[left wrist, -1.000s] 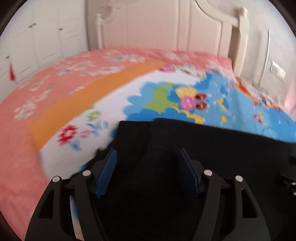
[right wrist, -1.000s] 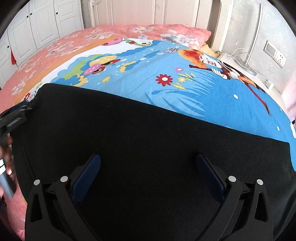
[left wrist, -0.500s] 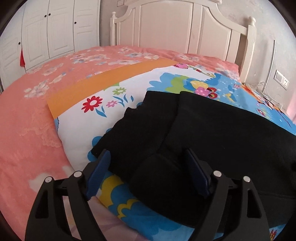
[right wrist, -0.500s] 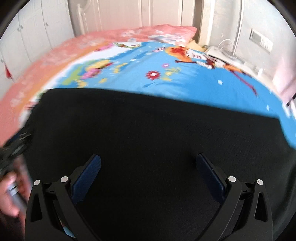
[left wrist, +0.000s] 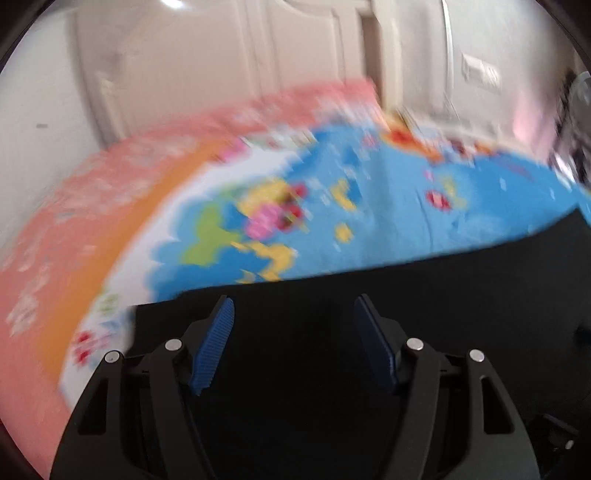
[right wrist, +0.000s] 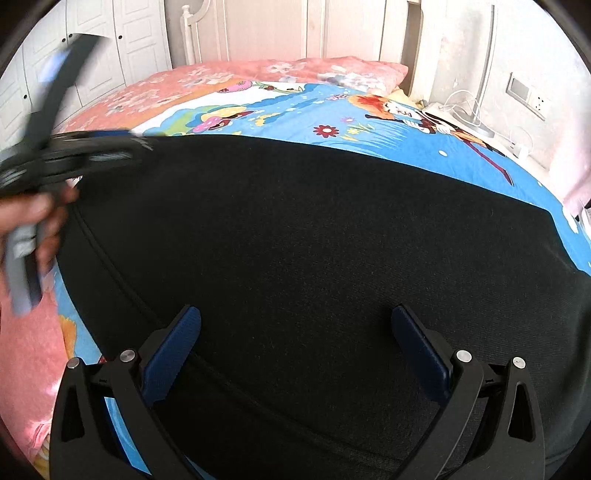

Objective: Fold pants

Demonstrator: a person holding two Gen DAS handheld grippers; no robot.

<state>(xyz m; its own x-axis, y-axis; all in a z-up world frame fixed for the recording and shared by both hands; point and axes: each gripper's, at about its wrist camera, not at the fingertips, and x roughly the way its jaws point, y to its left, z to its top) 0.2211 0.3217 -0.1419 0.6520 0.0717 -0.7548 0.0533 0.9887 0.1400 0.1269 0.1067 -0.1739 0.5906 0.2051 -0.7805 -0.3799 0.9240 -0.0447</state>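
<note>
The black pants [right wrist: 314, 251] lie spread flat across the cartoon-printed blue bedspread [right wrist: 369, 110] before me, a seam running along their left edge, their far edge straight, fabric smooth.

Bare quilt [right wrist: 369, 122] beyond pants [right wrist: 314, 240] (headboard [right wrist: 258, 29] behind).

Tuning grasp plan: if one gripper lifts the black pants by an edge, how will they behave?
The black pants lie flat and follow the bed, so they are probably limp and would drape from the pinch. The knit-looking weave suggests decent pad friction. They spread wide, so the far end would likely drag across the bed.
</note>
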